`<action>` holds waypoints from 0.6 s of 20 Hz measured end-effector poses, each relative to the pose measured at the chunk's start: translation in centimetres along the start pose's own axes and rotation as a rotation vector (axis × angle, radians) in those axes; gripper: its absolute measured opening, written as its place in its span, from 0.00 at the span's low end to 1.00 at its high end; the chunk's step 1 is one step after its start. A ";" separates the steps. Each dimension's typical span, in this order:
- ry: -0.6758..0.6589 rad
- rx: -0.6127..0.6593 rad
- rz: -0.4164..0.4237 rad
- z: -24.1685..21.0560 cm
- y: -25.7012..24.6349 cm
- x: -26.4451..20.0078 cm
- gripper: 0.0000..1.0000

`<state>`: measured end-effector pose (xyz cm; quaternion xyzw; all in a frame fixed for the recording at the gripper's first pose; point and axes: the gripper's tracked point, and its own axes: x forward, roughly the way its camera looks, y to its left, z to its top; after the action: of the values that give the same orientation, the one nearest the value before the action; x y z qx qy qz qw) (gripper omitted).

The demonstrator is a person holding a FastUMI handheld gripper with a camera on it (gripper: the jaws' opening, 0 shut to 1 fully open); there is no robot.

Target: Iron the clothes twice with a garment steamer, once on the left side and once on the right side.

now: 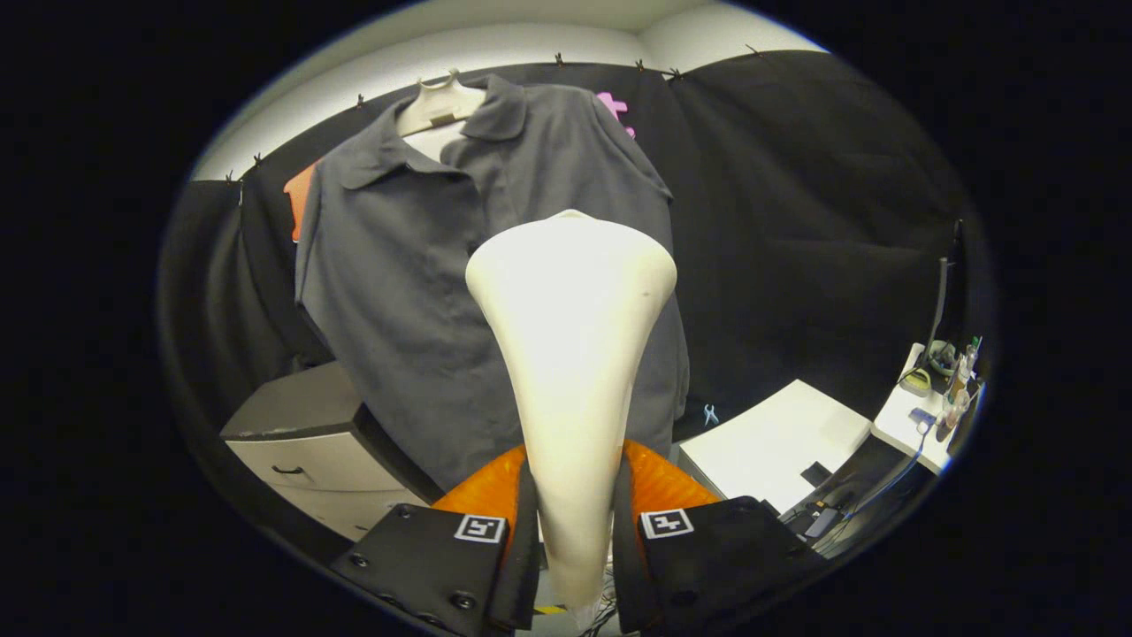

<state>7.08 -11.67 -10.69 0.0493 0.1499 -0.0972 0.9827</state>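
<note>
Booth wall draped in black cloth, with a limp, light grey shirt (442, 265) hanging before it; the fingers (575, 540) pinch the narrow handle of the rigid, smooth, probably slippery garment steamer (570, 336), its head near the shirt's right front.

cream garment steamer (570, 354) | upright, head against shirt front | grey collared shirt (416, 265) | hanging on hanger

The steamer (570, 354) hides the shirt (416, 292) front — its base sits unseen between the tool (575, 540).

one steamer (570, 354), one shirt (416, 292), one hanger (439, 104), two tables (778, 438), one cabinet (305, 433)
</note>
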 end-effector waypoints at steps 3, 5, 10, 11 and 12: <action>-0.076 -0.003 0.011 2.5 2.6 -4.0 0.42; -0.115 -0.005 -0.003 3.3 3.3 -7.1 0.42; -0.146 0.017 -0.018 3.6 4.5 -10.5 0.42; -0.150 0.016 -0.022 3.7 4.5 -10.6 0.42; -0.151 0.009 -0.026 3.7 4.5 -10.9 0.42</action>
<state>-1.19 -5.81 -3.56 0.0444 0.0756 -0.1141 0.9896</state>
